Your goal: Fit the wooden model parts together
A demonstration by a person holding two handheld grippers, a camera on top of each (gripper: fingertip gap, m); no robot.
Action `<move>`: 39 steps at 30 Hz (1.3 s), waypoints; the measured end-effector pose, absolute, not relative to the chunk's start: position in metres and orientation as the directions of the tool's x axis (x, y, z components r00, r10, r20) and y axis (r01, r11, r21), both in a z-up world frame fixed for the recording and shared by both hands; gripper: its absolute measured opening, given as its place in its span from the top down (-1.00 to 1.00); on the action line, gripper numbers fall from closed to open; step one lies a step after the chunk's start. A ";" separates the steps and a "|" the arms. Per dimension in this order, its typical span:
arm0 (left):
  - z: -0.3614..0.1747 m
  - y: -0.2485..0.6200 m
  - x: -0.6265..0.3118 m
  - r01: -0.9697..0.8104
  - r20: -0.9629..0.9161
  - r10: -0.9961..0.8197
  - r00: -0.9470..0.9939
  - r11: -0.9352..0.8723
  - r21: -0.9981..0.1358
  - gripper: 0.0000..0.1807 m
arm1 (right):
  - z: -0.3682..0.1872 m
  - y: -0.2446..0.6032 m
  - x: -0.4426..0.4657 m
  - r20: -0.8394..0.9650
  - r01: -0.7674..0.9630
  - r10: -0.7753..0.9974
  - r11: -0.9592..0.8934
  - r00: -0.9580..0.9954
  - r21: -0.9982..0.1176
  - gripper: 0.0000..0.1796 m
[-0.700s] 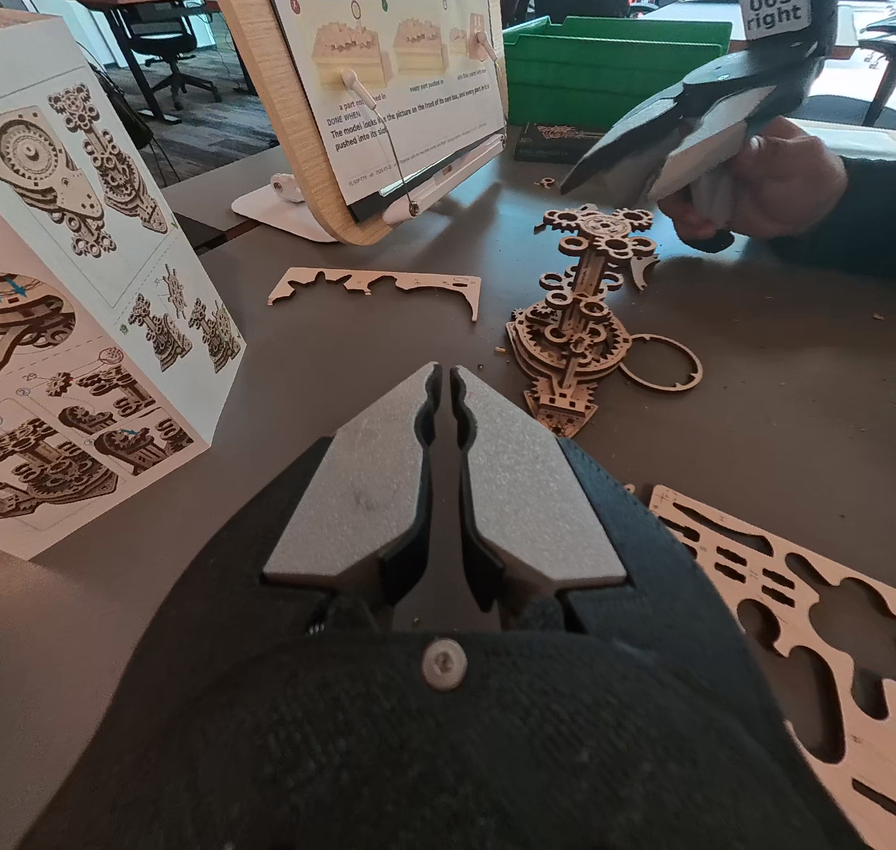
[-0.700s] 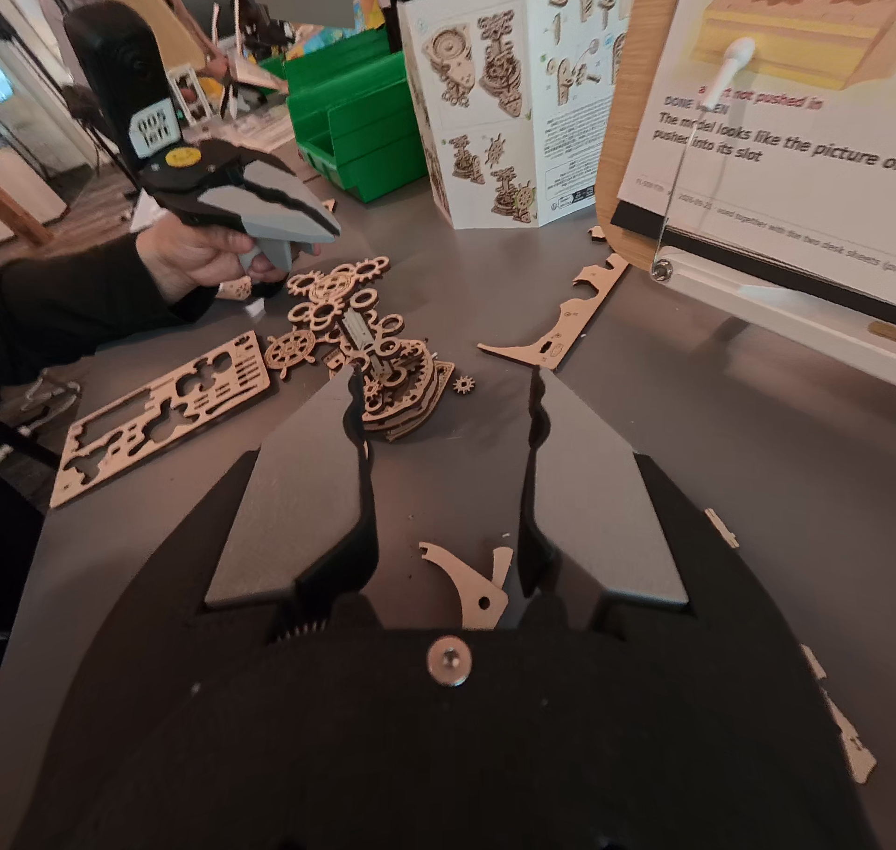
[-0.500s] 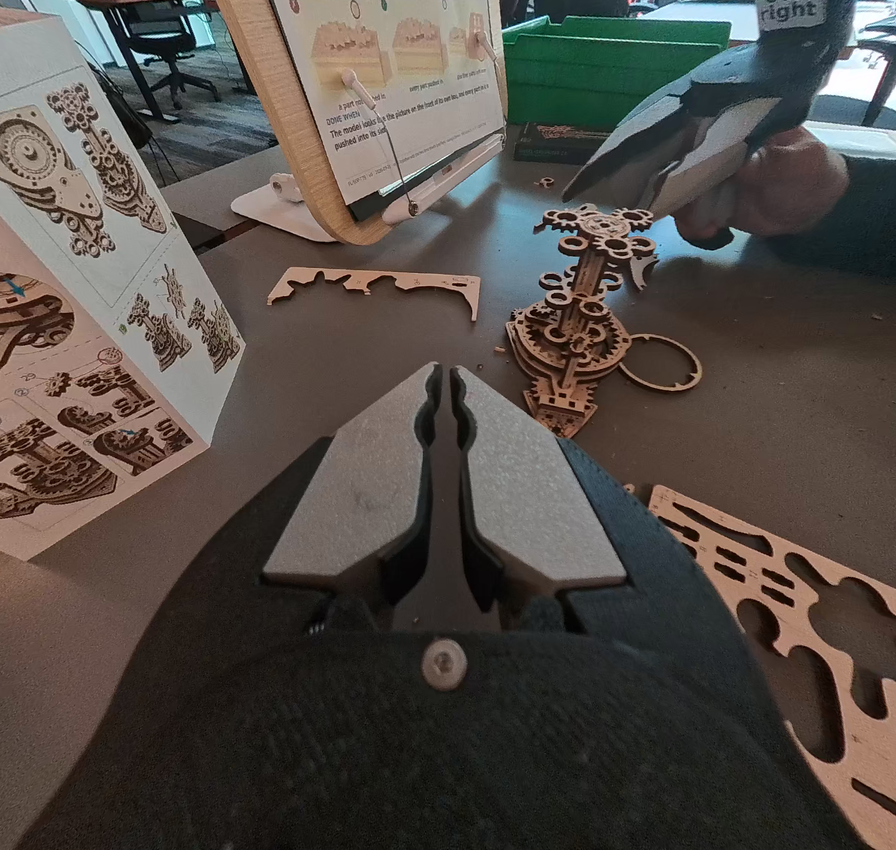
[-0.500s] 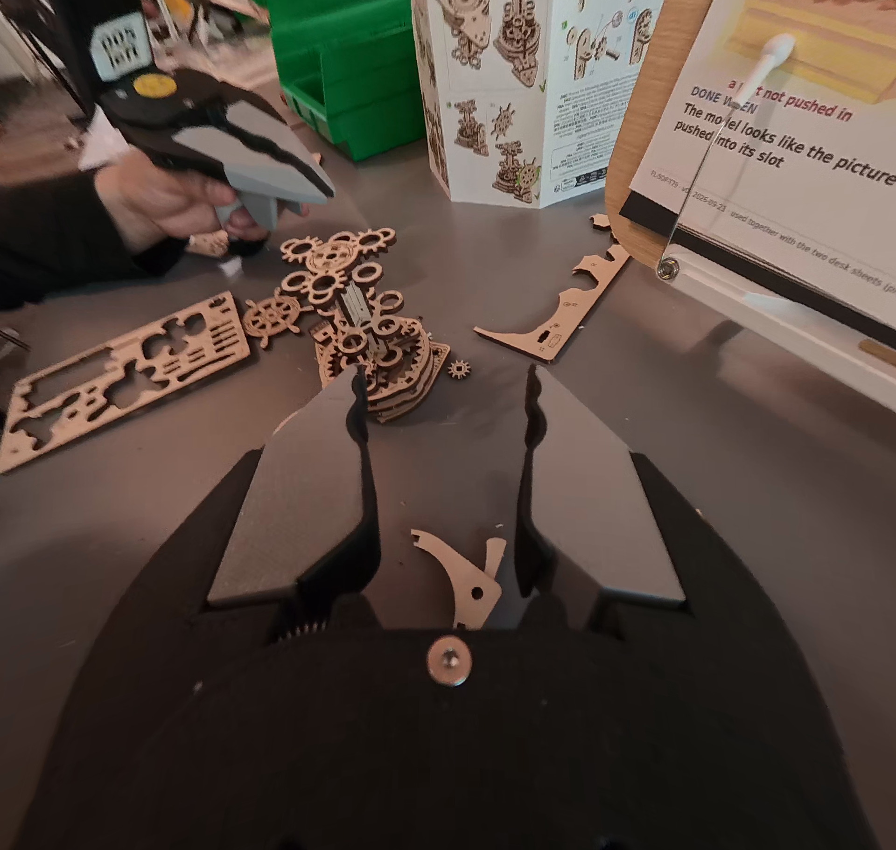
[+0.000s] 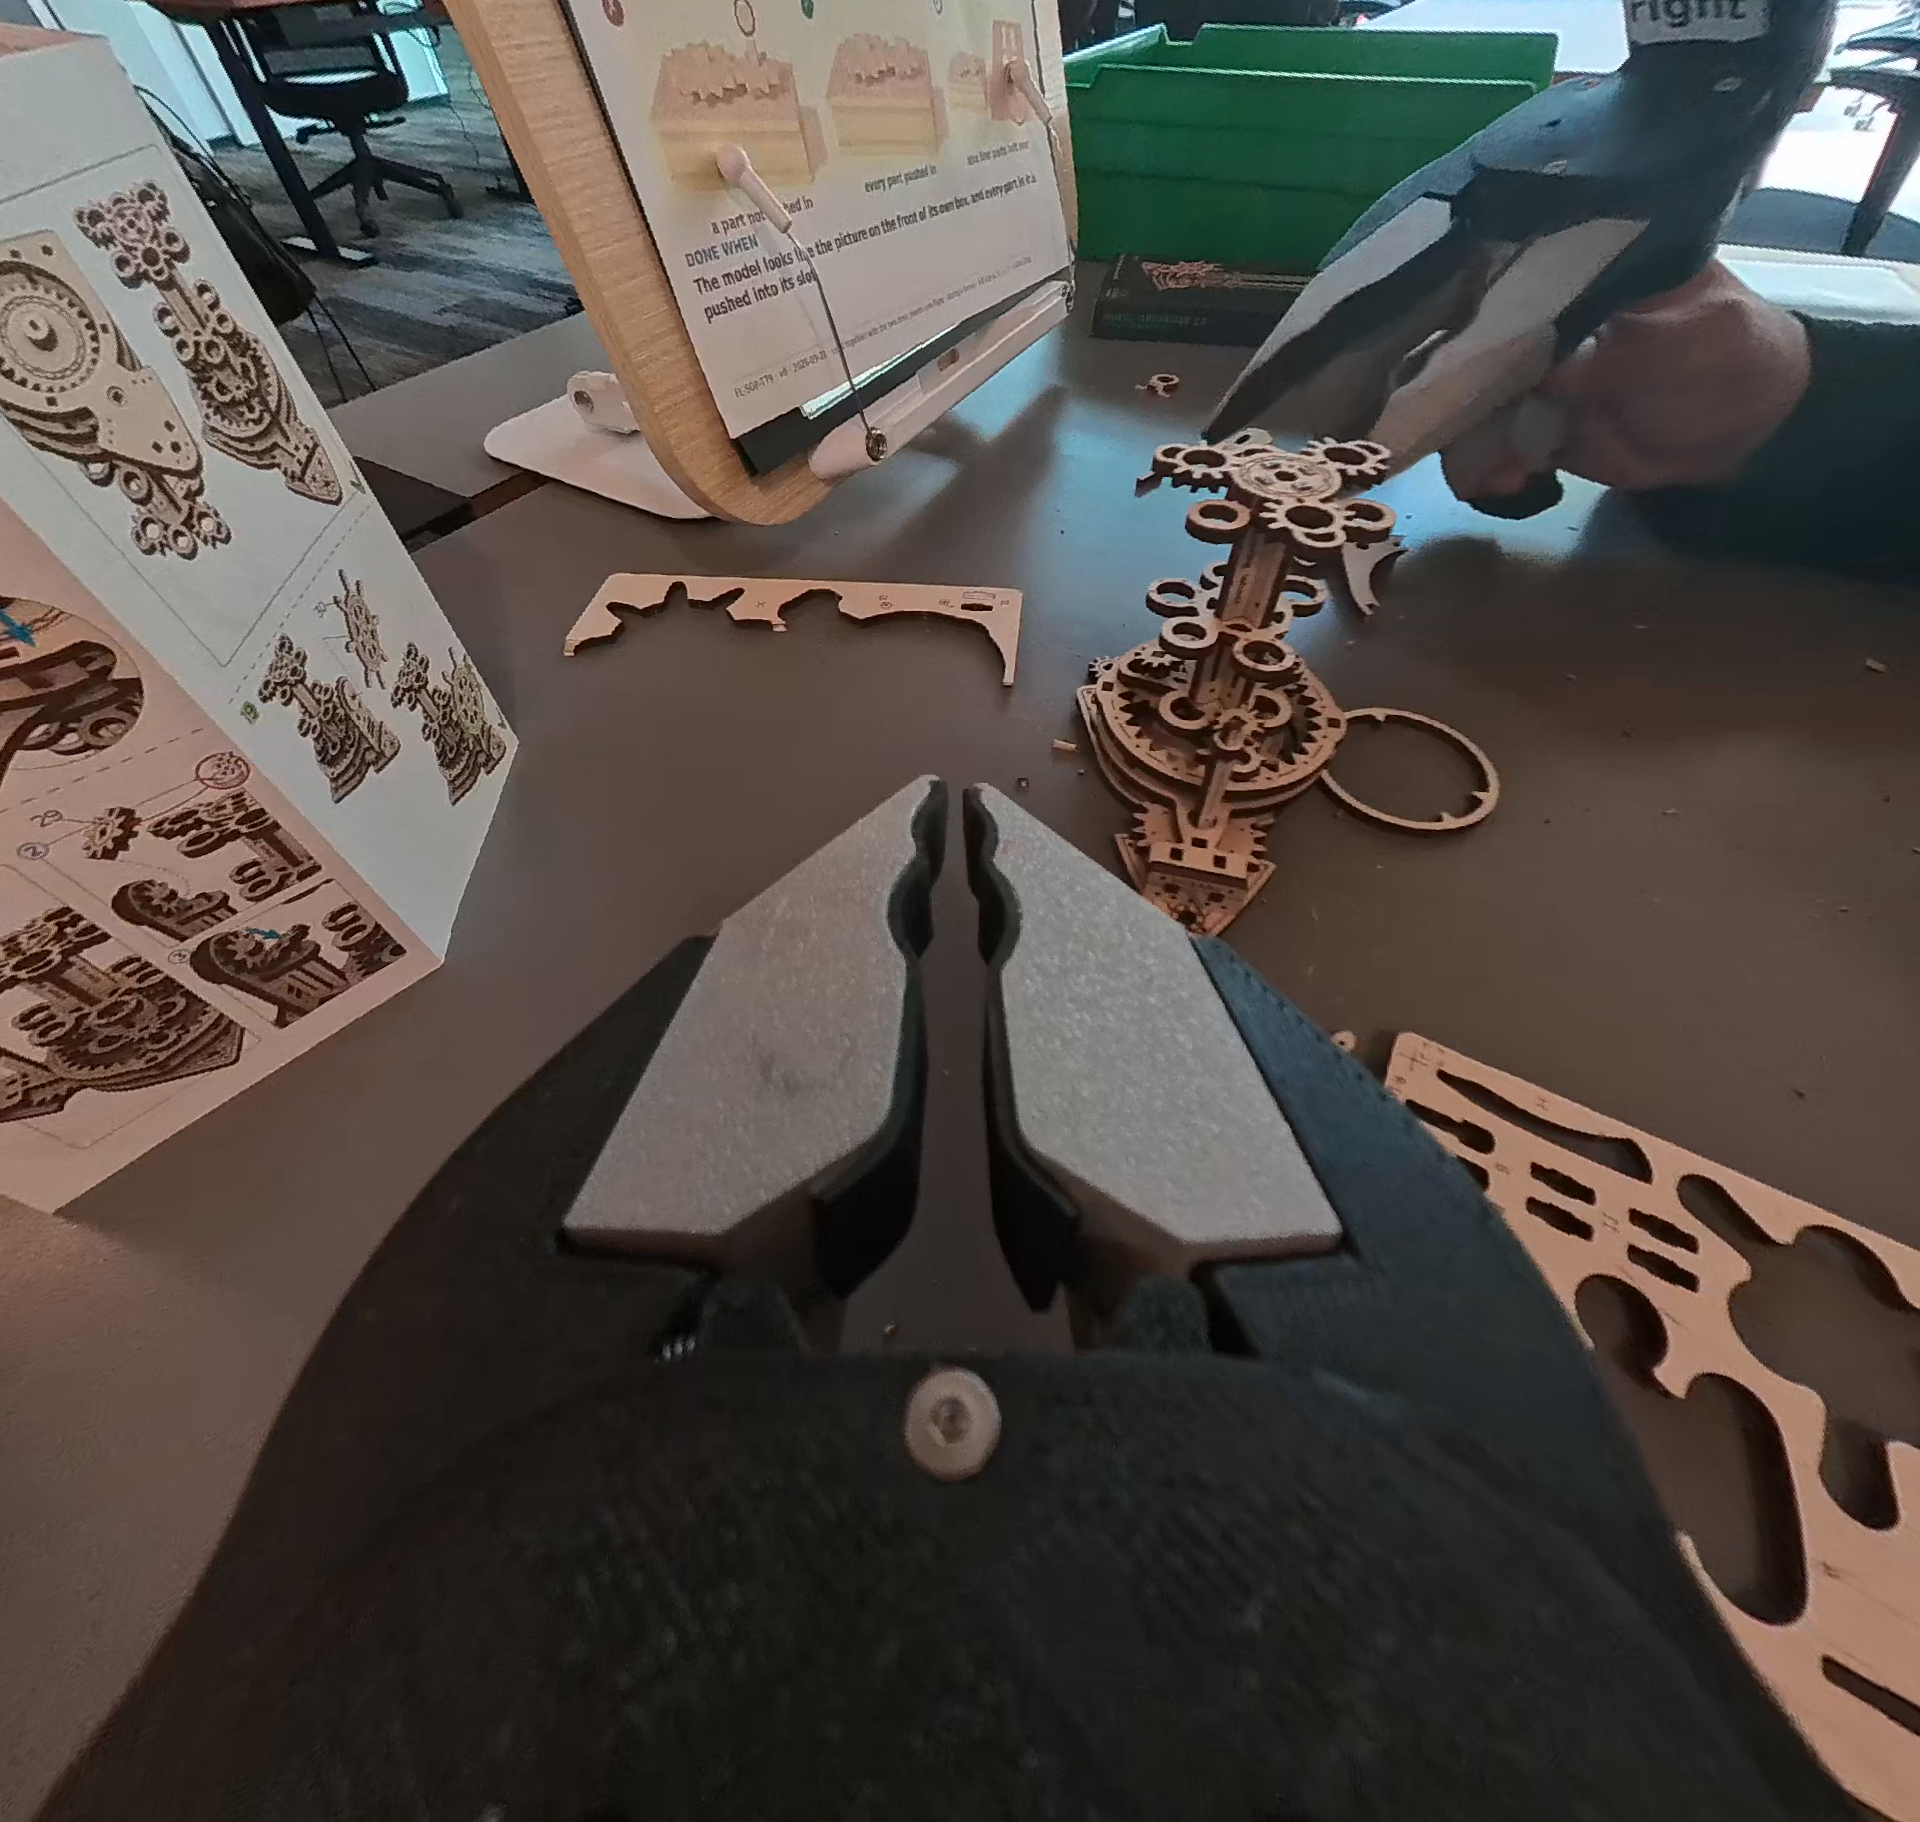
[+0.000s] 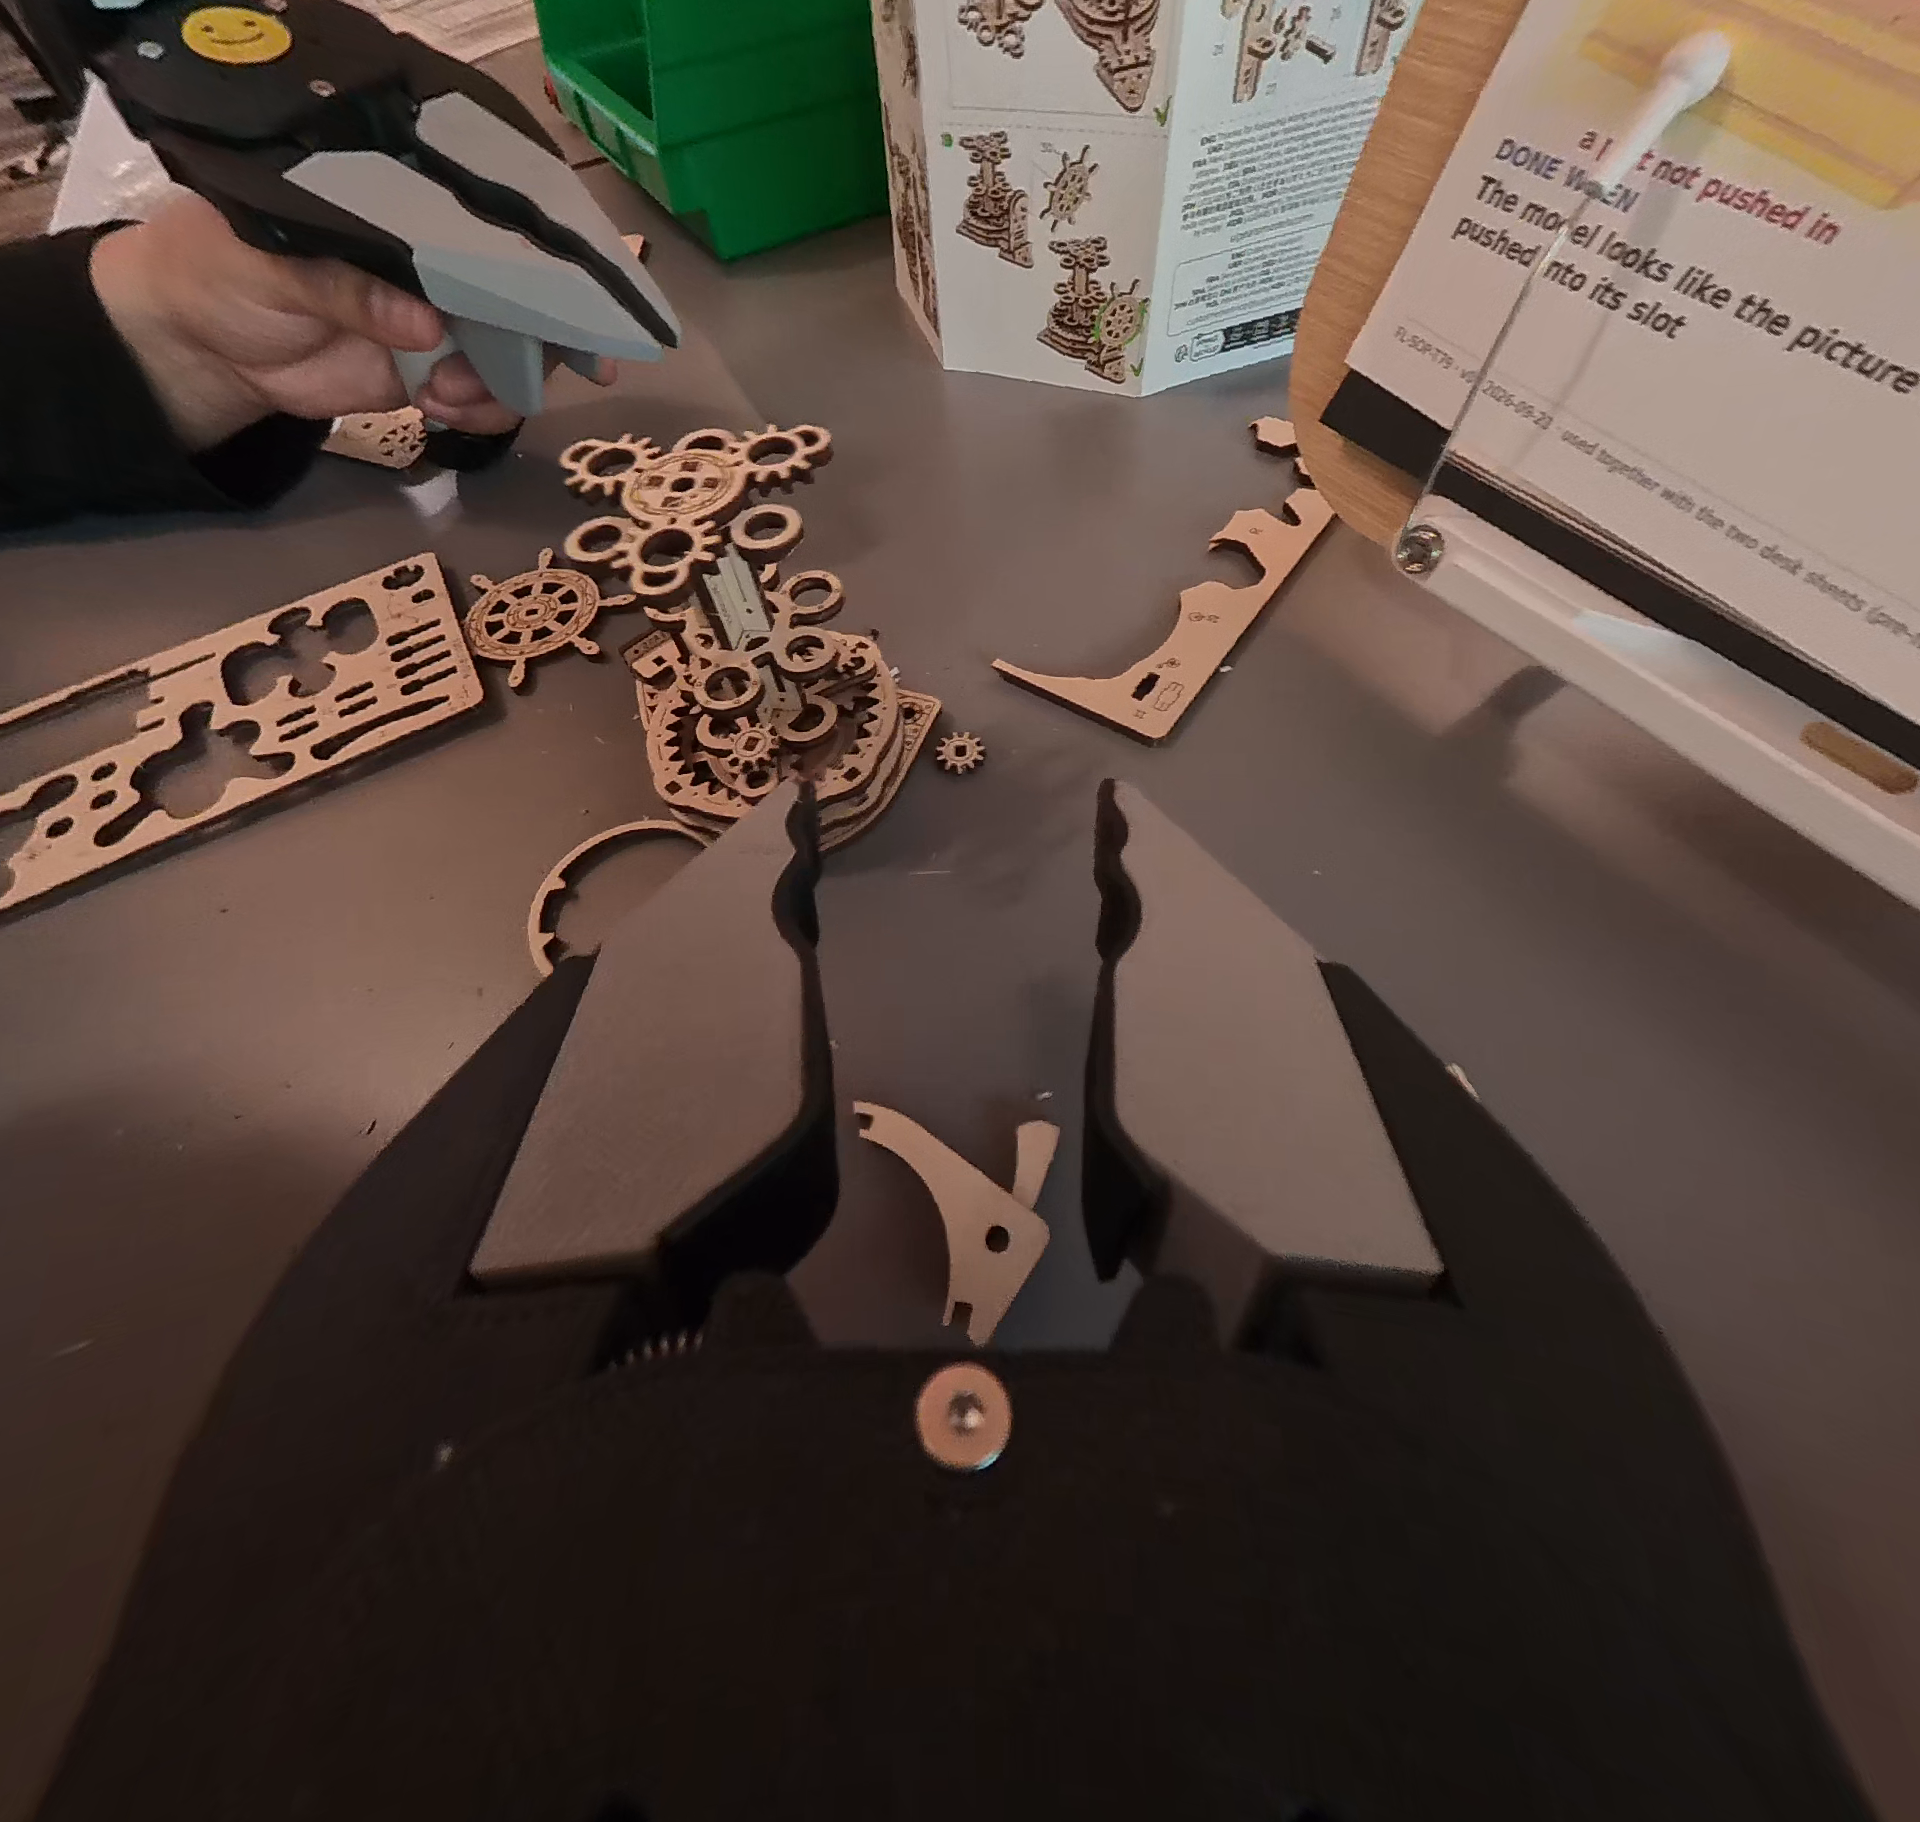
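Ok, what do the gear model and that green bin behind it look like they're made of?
Gear model: thin pale plywood by the look, matte, with dark edges that suggest laser cutting. Green bin: probably moulded plastic, with a smooth, slightly glossy, even-coloured surface.

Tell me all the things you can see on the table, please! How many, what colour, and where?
Wooden model: one, light brown, lying mid-table.
Ship's wheel piece: one, light brown, beside the model.
Thin ring: one, light brown, next to the model's base.
Tiny gear: one, light brown, loose by the base.
Hooked piece: one, pale, on the table under the right gripper.
Cut-out sheets: two, pale; a holed one and a wavy strip.
Folded instructions: one, white, standing.
Board with a page: one, wood-edged, propped up.
Green bins: green, at the back.
Table: one, grey.
Left gripper: black and grey, shut.
Right gripper: black and grey, open.
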State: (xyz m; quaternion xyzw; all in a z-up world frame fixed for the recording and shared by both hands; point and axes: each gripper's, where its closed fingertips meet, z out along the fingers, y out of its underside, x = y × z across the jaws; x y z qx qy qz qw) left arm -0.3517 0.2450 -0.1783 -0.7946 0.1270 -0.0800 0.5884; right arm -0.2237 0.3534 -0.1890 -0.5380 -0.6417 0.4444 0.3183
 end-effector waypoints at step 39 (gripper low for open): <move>-0.237 0.226 -0.374 -0.435 -0.213 -0.422 0.881 -0.545 -0.717 0.66 | -0.195 0.433 -0.205 0.251 0.593 0.951 0.098 0.181 -0.799 0.35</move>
